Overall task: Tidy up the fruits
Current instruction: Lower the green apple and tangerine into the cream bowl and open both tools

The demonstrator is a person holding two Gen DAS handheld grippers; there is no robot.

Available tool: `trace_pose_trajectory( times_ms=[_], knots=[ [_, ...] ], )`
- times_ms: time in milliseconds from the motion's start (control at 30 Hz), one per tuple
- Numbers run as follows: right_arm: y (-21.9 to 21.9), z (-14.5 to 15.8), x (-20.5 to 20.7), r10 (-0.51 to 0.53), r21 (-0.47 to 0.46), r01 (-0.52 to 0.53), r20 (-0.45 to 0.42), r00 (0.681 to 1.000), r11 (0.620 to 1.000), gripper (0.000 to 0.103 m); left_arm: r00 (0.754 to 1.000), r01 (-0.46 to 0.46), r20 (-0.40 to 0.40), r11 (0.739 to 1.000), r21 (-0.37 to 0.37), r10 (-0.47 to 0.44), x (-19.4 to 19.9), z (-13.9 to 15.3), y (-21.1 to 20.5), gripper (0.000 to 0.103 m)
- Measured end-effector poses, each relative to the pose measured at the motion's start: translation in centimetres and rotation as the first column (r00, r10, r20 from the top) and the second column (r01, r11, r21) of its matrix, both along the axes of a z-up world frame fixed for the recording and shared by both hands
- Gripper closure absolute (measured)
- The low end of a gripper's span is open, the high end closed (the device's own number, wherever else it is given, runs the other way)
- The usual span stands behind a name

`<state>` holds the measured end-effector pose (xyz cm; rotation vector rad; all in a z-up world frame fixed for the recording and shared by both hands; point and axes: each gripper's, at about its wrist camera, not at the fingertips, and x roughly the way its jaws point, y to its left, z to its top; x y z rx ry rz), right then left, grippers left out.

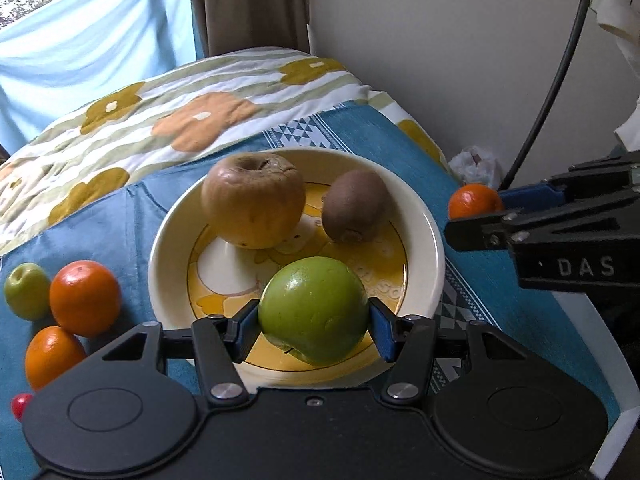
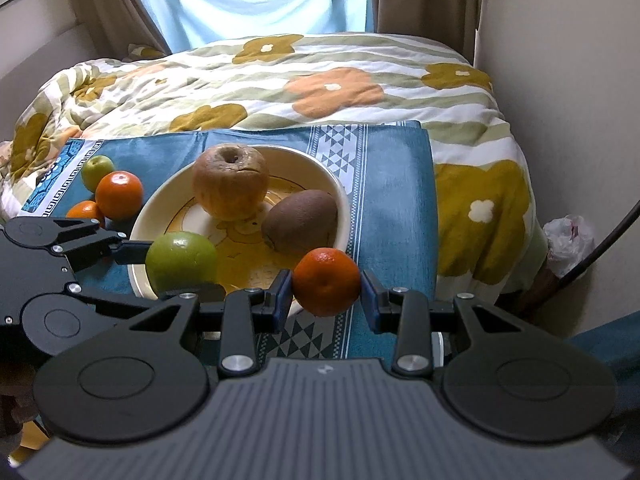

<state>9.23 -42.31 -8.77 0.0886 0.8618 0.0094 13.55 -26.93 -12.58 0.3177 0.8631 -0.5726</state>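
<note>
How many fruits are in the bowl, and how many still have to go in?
Done: the brown apple and kiwi lie in the bowl. In hand: the left gripper holds a green apple over the bowl; the right gripper holds an orange. Left: two oranges and a small green fruit on the cloth.

Green apple [image 1: 314,310], brown apple [image 1: 253,199], kiwi [image 1: 355,207] in bowl [image 1: 424,248]; tangerine [image 2: 327,281] at bowl's near-right rim.

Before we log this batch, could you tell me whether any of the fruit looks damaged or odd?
Yes: the brown apple at the back of the bowl looks wrinkled and discoloured, likely past its best. The kiwi beside it looks normal.
</note>
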Motion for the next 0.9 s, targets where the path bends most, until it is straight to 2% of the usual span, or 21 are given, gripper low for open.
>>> trace_pose_trajectory(
  times_ms=[100, 367, 433, 900],
  knots=[
    [-0.2, 0.0, 0.4, 0.001, 0.005, -0.001, 0.002, 1.0, 1.0, 0.052, 0.999, 0.006, 0.053, 1.0, -0.01, -0.005, -0.6, 0.9, 0.3, 0.011],
    [0.1, 0.3, 1.1, 0.015, 0.018, -0.016, 0.013, 1.0, 1.0, 0.052, 0.992, -0.063, 0.103, 0.997, -0.039, 0.067, -1.0, 3.2, 2.8, 0.01],
    [0.3, 0.3, 1.3, 0.025, 0.02, -0.025, 0.016, 1.0, 0.999, 0.052, 0.988, -0.089, 0.126, 0.996, -0.033, 0.092, -1.4, 3.6, 3.6, 0.005],
    [2.3, -1.3, 3.2, 0.069, 0.084, -0.066, -0.033, 0.997, 0.994, 0.052, 0.961, -0.235, 0.15, 0.972, 0.014, 0.231, -2.7, 4.1, 7.5, 0.0]
  ],
)
